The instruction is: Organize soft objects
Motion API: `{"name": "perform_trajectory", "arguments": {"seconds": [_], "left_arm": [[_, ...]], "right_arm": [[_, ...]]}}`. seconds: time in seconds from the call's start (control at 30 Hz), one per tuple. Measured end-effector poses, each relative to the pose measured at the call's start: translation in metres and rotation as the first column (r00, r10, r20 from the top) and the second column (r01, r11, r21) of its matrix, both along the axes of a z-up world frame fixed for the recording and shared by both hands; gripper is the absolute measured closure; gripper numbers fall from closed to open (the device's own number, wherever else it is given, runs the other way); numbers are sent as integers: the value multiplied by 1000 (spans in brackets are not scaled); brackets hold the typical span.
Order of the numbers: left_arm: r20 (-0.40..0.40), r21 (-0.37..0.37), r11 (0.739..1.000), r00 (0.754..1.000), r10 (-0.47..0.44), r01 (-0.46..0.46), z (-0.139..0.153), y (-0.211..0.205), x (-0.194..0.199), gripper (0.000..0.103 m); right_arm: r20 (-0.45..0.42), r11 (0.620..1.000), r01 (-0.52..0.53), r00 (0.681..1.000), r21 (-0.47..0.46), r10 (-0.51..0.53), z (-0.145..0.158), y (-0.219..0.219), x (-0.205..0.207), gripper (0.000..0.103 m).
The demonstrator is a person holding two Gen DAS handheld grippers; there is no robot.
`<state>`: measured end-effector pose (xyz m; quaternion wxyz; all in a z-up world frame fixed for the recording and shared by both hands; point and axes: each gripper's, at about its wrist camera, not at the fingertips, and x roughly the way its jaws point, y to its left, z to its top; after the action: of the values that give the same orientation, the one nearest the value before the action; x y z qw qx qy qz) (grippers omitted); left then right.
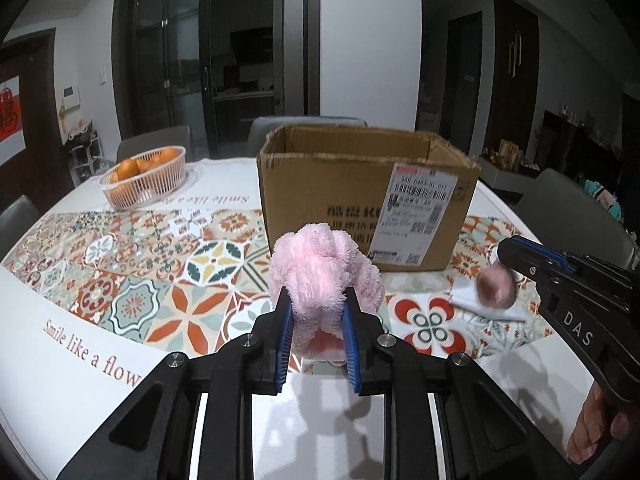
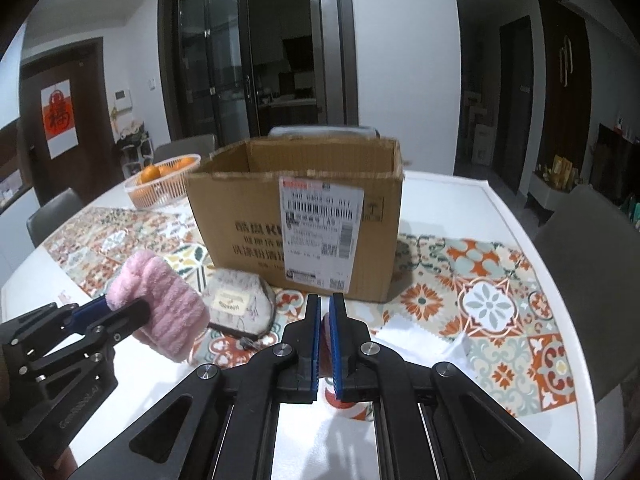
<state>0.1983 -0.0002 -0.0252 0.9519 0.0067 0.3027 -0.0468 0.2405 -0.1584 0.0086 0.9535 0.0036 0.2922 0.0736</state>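
The left gripper is clenched on a fluffy pink towel bundle, its blue pads pressed into the pile on both sides, and carries it above the patterned tablecloth just in front of the open cardboard box. From the right wrist view the same bundle hangs clear of the table, short of the box's near left corner. The box stands upright with its flaps gone or folded, its top edge ragged, and a white shipping label on the near face; the visible part of its interior shows only bare cardboard wall. The right gripper has its jaws drawn almost together on a small reddish-pink soft object, seen only as a sliver between the pads; in the left wrist view that object is a blurred round shape at the tip of the right gripper, above a white cloth lying on the table. A beige embroidered pouch lies flat on the tablecloth between the two grippers, close to the box's front face. A white basket of oranges sits at the far left, well apart from the box. To the right of the box the tablecloth runs bare up to the table's white raised edge, and grey chairs stand along the sides.
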Motion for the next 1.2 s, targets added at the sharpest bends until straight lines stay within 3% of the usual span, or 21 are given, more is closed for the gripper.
{"name": "perform_trajectory", "arguments": {"seconds": [0.33,0.5,0.63,0.73,0.87,1.2], "left_arm": [[78,3,1000,997,-1,1,28,-2,-3,80],[68,12,1000,998,-12,11,25,-5,-10,80],[53,11,1000,998,-21,20,20,-7,-17,80],[40,8,1000,999,-26,26,16,-10,-22,80],[24,24,999,999,-33,32,8,-13,-29,80],[-35,32,998,998,-54,55,-9,-19,-41,80]], "right_arm": [[70,1000,-8,998,11,7,26,2,-7,97],[36,1000,-13,999,21,12,18,0,-10,95],[-6,1000,-15,1000,20,15,8,-1,-13,75],[-24,1000,-16,1000,9,16,2,-1,-18,69],[-54,1000,-7,999,5,7,-7,-5,-25,52],[-169,1000,-19,985,0,18,-39,-5,-34,49]]}}
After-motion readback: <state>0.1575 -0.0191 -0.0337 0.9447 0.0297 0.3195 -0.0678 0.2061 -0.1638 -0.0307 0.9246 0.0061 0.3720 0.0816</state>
